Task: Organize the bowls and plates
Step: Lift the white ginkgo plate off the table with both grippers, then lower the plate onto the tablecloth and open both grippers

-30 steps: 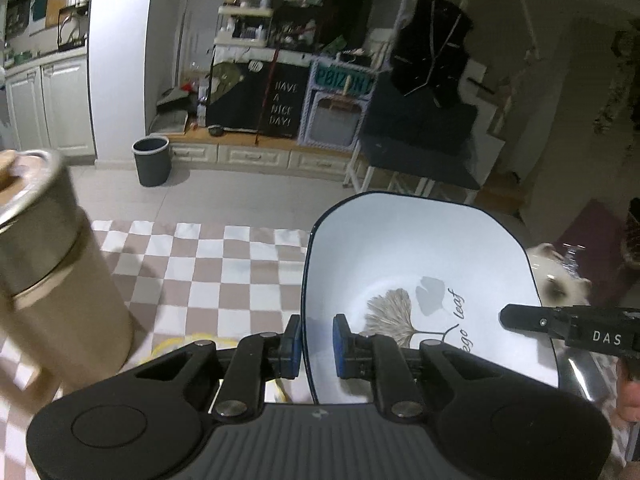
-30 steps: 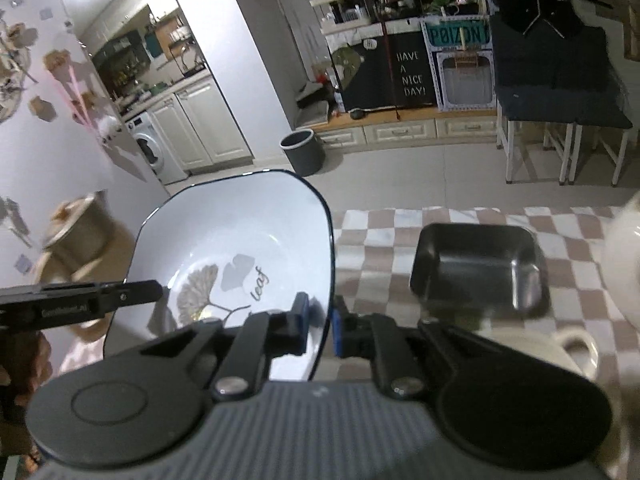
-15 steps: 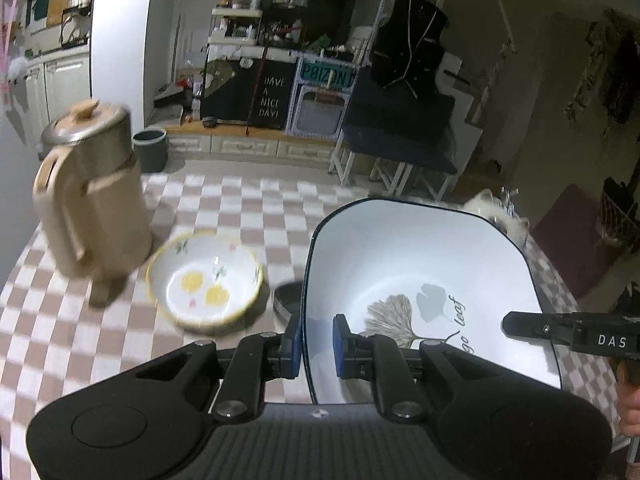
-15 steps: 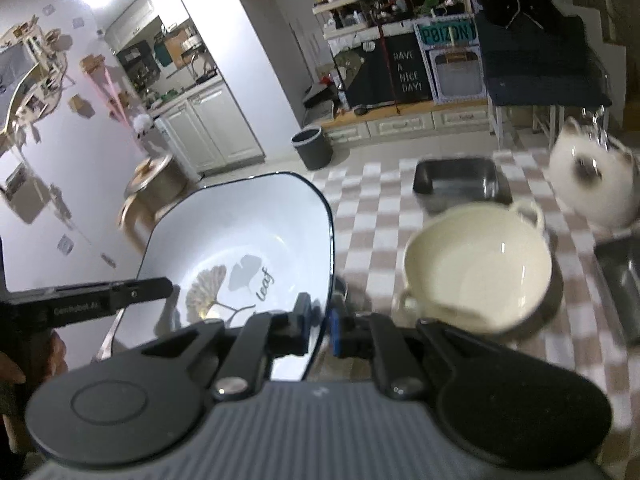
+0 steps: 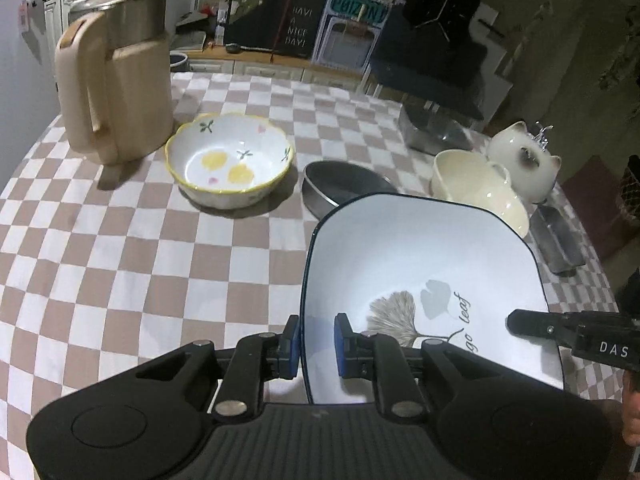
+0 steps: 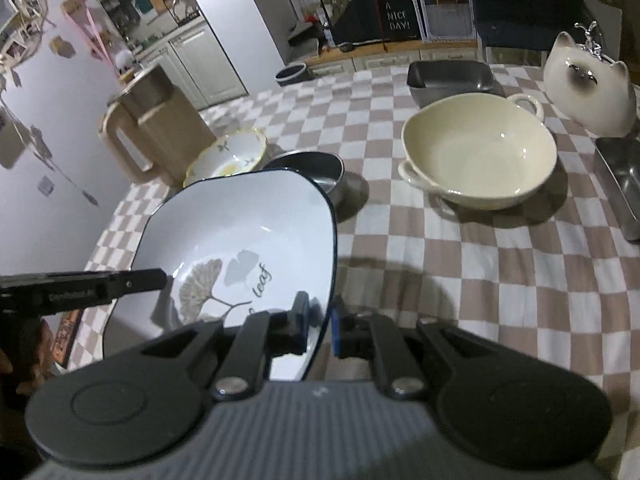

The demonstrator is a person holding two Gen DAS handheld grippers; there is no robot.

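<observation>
A home kitchen: white cabinets (image 6: 192, 64), a checkered tablecloth (image 5: 140, 240) and a chalkboard sign (image 6: 394, 16).

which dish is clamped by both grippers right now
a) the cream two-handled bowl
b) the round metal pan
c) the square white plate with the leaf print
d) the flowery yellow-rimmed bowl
c: the left gripper and the right gripper each pinch an opposite rim of the square leaf-print plate, held above the checked tablecloth.

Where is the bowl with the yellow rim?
In the left wrist view, the yellow-rimmed bowl sits on the table between the beige jug and the dark pan.
</observation>
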